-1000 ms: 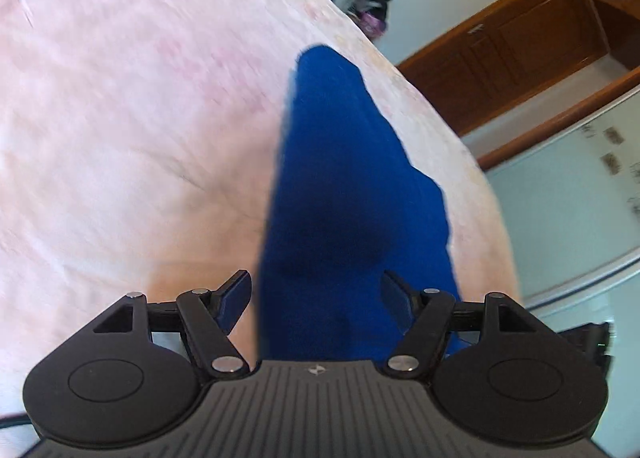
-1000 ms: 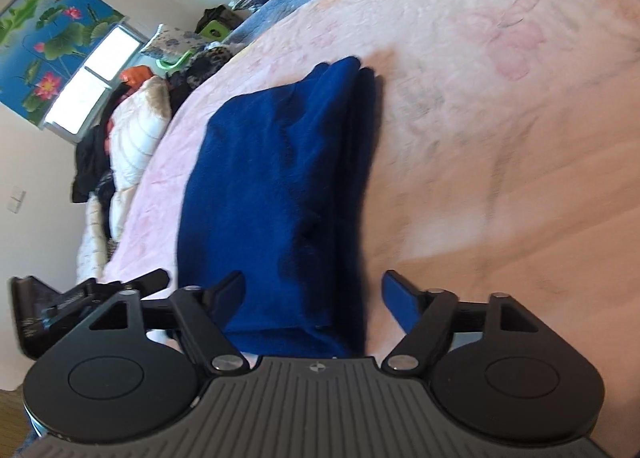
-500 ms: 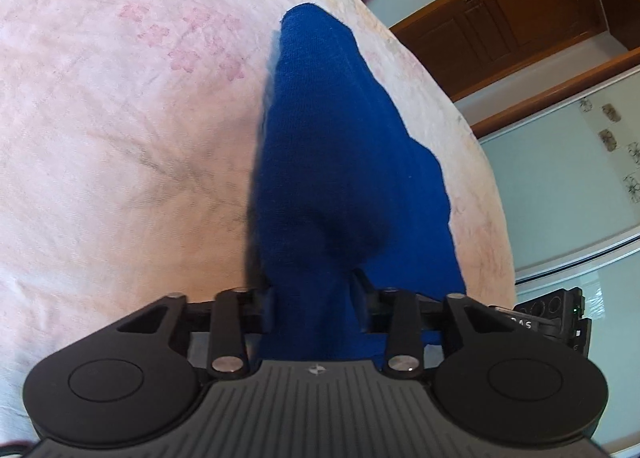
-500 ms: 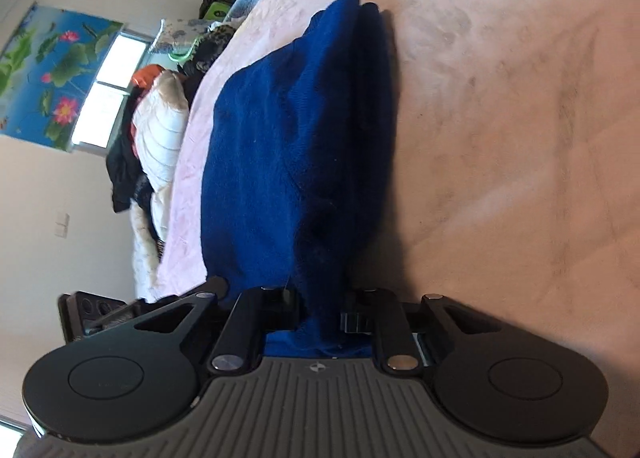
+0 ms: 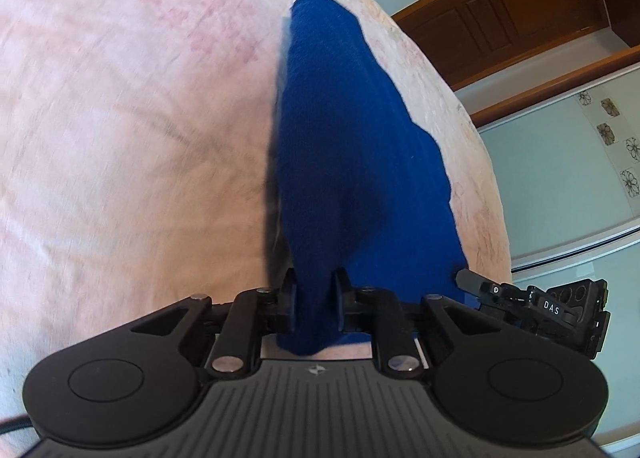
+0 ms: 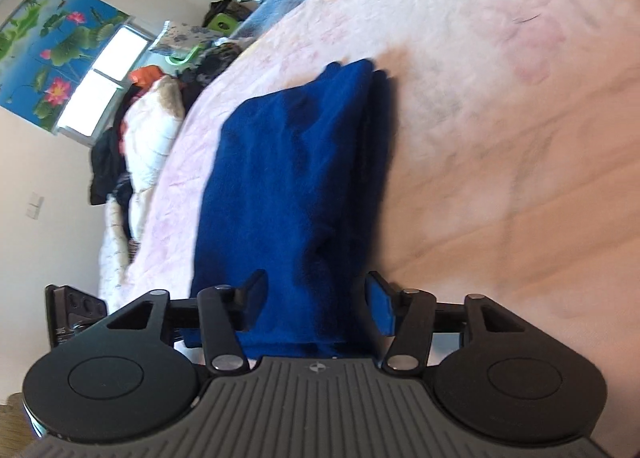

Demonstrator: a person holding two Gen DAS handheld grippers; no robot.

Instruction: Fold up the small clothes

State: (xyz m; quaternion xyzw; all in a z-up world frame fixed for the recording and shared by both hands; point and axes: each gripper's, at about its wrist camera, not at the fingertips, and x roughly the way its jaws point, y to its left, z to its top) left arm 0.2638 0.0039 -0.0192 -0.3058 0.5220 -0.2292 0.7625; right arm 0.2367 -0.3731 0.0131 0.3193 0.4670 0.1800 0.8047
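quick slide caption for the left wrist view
Left claw closing on a pinched fold of the blue cloth lying on the pink sheet.

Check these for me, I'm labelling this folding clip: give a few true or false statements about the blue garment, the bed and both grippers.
1. The blue garment lies on a pink bedspread. True.
2. The left gripper has blue cloth pinched between its jaws. True.
3. The right gripper clamps tightly on the cloth. False: its jaws are opening, standing apart either side of the cloth.
4. The garment is red. False: it is blue.
5. A lotus picture hangs by the window. True.
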